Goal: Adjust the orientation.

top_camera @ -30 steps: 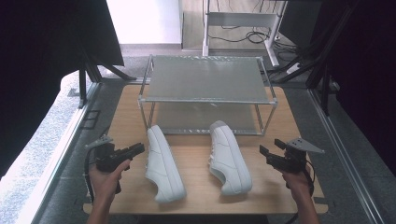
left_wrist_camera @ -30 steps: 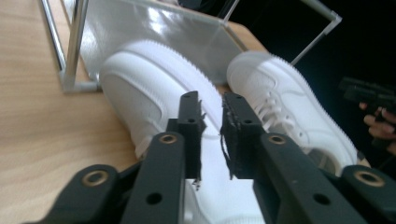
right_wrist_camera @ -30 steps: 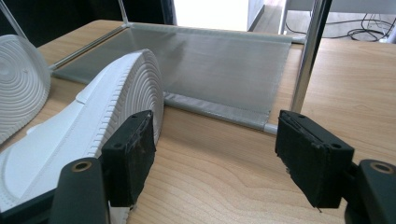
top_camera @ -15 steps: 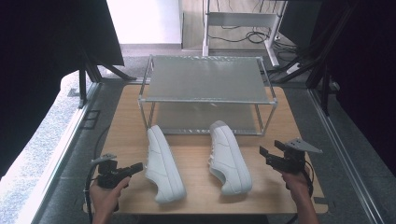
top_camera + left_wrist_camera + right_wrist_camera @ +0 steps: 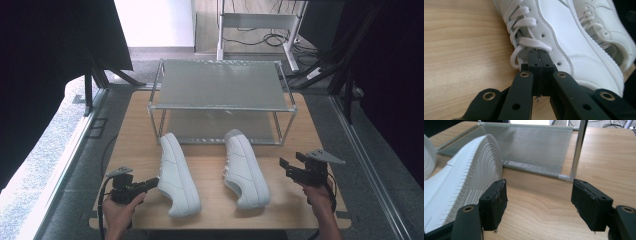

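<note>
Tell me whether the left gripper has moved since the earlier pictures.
Yes. In the high view the left gripper has come toward the table's near edge, beside the left shoe, jaws closing till shut.

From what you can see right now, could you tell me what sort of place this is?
Probably a lab or studio set up for recording: a wooden table holding a two-tier metal rack, dark curtains at the sides, and cables on the floor behind.

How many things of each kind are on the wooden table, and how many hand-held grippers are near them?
White shoes: 2, the left shoe and the right shoe
Metal racks: 1, the two-shelf rack
Hand-held grippers: 2, the left hand-held gripper and the right hand-held gripper
Total: 5
</note>
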A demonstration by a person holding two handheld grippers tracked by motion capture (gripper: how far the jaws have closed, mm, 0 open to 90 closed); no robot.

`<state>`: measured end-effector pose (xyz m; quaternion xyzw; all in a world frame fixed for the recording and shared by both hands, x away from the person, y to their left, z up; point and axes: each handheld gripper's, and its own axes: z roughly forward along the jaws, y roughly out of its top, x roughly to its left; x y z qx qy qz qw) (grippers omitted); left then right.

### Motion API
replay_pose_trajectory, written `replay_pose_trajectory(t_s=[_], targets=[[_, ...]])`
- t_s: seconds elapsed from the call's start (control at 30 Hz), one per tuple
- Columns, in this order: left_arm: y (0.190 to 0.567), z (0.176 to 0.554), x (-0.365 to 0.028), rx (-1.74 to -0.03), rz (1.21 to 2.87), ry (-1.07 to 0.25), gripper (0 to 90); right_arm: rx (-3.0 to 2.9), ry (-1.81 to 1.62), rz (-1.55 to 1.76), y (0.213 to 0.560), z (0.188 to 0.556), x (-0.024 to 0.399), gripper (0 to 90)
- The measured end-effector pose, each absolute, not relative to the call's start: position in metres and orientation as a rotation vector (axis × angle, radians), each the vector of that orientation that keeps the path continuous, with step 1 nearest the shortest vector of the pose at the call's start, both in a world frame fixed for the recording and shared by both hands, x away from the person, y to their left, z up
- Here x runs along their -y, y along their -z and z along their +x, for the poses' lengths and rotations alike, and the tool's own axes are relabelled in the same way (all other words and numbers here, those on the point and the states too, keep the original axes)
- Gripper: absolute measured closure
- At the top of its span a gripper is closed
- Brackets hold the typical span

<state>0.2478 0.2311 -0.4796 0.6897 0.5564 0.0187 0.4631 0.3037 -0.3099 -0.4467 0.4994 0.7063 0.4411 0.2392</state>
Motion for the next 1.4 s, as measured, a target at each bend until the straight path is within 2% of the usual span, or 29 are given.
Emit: replay_pose_trajectory(t_s=[0.5, 0.67, 0.7, 1.0, 1.03, 1.2, 1.4], targets=[[0.465, 0.265, -0.205, -1.287, 1.696, -0.014, 87.8, -1.864, -1.183, 1.454, 0.445, 0.301, 0.324, 29.8], [0.455, 0.287, -0.173, -1.244, 1.730, -0.012, 88.3, -1.847, -1.186, 1.474, 0.446, 0.300, 0.328, 29.9], [0.450, 0.295, -0.157, -1.227, 1.757, -0.027, 89.5, -1.847, -1.185, 1.473, 0.446, 0.300, 0.329, 29.9], [0.439, 0.319, -0.111, -1.154, 1.819, -0.015, 89.7, -1.832, -1.187, 1.482, 0.446, 0.297, 0.334, 29.9], [0.438, 0.323, -0.103, -1.150, 1.863, -0.019, 89.1, -1.829, -1.186, 1.487, 0.446, 0.297, 0.335, 29.9], [0.437, 0.324, -0.103, -1.137, 1.883, -0.019, 88.3, -1.815, -1.189, 1.496, 0.446, 0.297, 0.339, 29.9], [0.430, 0.308, -0.101, -1.086, 1.886, -0.012, 90.0, -1.807, -1.190, 1.503, 0.445, 0.297, 0.341, 29.9]])
